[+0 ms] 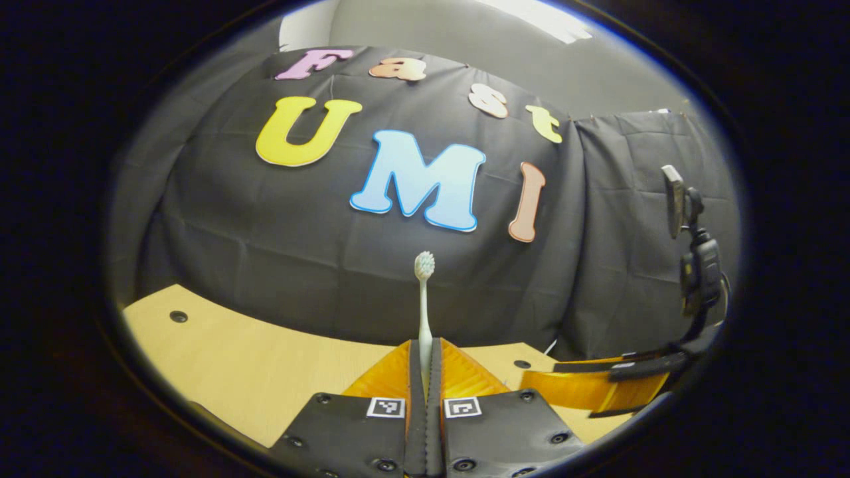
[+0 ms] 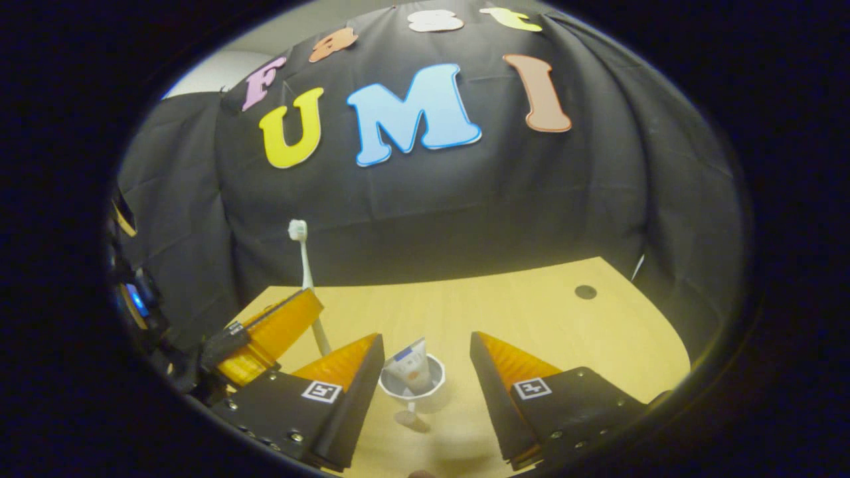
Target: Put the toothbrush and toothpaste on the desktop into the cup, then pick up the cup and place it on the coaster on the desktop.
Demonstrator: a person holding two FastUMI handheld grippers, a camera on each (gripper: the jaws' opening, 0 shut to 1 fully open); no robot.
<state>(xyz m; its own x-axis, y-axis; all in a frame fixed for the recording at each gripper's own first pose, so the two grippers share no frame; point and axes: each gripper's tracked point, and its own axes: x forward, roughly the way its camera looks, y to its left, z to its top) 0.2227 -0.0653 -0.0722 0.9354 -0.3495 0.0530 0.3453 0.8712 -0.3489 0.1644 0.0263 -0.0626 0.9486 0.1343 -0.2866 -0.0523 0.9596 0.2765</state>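
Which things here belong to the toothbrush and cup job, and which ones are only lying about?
Job:
- white plastic toothbrush, clamped upright in left gripper
- white toothpaste tube, standing in the cup
- small white cup
- open right gripper

Not the job:
- pale wooden desktop
- black phone mount

No readable text is found: the printing on the white toothpaste tube (image 2: 410,369) is too blurred to be read.

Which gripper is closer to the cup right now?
Right. The right gripper hangs open just above the cup, which holds the toothpaste. The left gripper is off to its side, holding the toothbrush.
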